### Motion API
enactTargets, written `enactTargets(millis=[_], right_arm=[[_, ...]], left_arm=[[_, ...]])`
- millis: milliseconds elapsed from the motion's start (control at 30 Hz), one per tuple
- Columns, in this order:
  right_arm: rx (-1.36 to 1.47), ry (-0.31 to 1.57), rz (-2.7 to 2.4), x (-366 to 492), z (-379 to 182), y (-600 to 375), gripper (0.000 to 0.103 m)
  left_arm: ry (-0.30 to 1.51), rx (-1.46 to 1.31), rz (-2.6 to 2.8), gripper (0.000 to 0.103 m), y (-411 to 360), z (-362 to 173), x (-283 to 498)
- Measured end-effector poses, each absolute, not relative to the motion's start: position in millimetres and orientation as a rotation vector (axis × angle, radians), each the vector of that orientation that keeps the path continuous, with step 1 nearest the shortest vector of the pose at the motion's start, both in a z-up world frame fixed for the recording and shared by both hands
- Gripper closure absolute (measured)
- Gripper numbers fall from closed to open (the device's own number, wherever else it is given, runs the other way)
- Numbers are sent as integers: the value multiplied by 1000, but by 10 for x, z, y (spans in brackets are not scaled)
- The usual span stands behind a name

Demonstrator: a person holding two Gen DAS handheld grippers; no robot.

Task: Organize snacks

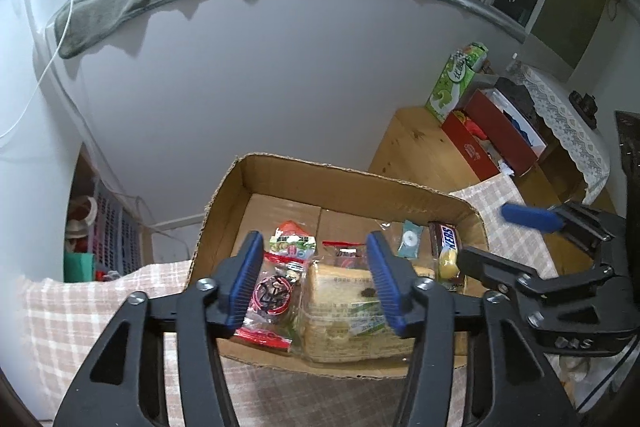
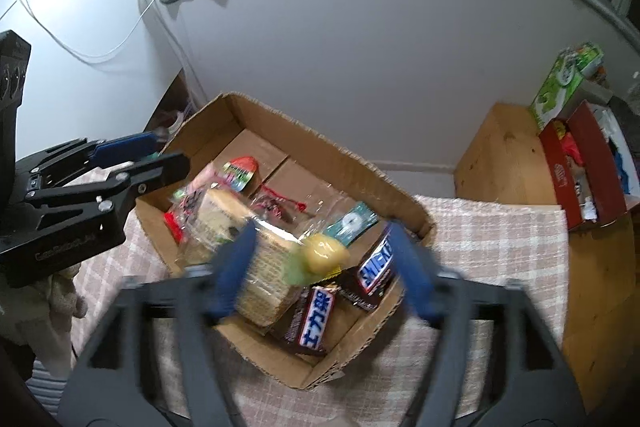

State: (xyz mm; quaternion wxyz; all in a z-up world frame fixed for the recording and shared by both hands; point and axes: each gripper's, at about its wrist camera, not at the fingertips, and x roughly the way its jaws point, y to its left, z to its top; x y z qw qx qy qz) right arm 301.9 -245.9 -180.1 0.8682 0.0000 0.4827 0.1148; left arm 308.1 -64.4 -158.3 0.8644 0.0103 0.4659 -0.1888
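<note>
An open cardboard box [image 1: 352,175] [image 2: 320,141] sits on a checked cloth and holds several snacks. Among them are a pale cracker packet [image 1: 340,311] [image 2: 266,277], Snickers bars [image 1: 446,239] [image 2: 316,321], a teal mint packet [image 1: 410,239] [image 2: 352,223] and a red-trimmed clear packet [image 1: 272,297]. My left gripper [image 1: 315,239] [image 2: 171,151] hangs open above the box's left half with nothing pressed between its blue pads. Over the right half my right gripper [image 2: 320,231] [image 1: 484,231] also stands open. A small yellow snack [image 2: 322,253] [image 1: 447,261] lies between its blurred fingers, apart from both pads.
The checked cloth [image 2: 496,239] covers the surface around the box. A wooden stand [image 1: 416,143] [image 2: 508,155] to the right carries a red box [image 1: 496,135] [image 2: 592,163] and a green carton [image 1: 456,79] [image 2: 564,79]. A lilac basket [image 1: 114,231] stands low on the left by the wall.
</note>
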Motion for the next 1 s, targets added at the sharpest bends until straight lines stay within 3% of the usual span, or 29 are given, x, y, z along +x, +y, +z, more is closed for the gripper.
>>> enactTargets(millis=[233,1000], right_arm=[[-35,1011,225,2985,-1764,-2450,17],[-6,958,217,2680,-1470,-2511,17]], left_arm=[[979,38,-373,40,-657,-1584,3068],[945,17,-346,39,-580,-1313,2789]])
